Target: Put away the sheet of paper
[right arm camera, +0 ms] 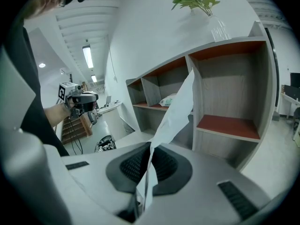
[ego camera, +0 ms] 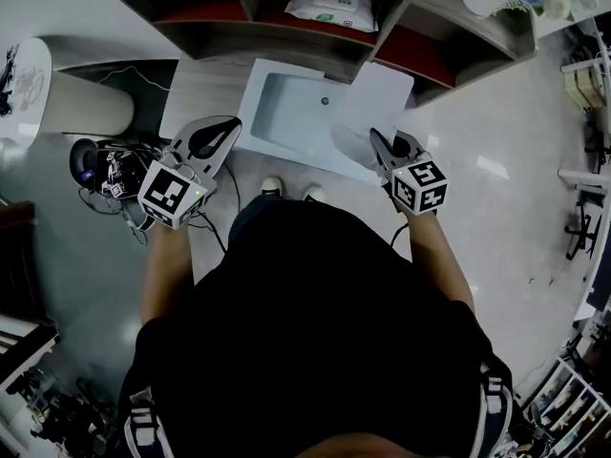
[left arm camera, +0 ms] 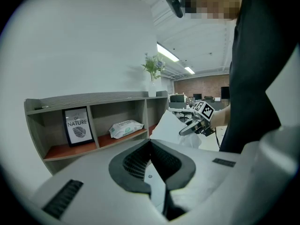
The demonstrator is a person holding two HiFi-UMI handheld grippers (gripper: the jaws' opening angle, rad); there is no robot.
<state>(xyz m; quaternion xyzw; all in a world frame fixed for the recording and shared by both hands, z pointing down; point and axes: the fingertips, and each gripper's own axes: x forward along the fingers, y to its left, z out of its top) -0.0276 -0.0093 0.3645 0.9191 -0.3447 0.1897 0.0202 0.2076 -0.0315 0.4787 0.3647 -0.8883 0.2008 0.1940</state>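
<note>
Right tongs (ego camera: 385,143) pinch the paper (ego camera: 382,98) by its edge, left tongs (ego camera: 224,132) closed empty at nine o'clock, so it may slip or crumple entering the tray (ego camera: 256,98).

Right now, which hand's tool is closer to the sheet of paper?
Right. The right tool is shut on the sheet of paper; the left tool hangs well off to its left, not touching it.

Light: ceiling strips (left arm camera: 167,52) overhead, head view dim
Glare: pale patches on floor (ego camera: 492,167)
Edges: fisheye bending, dark vignette
Focus: nearest foreground soft
</note>
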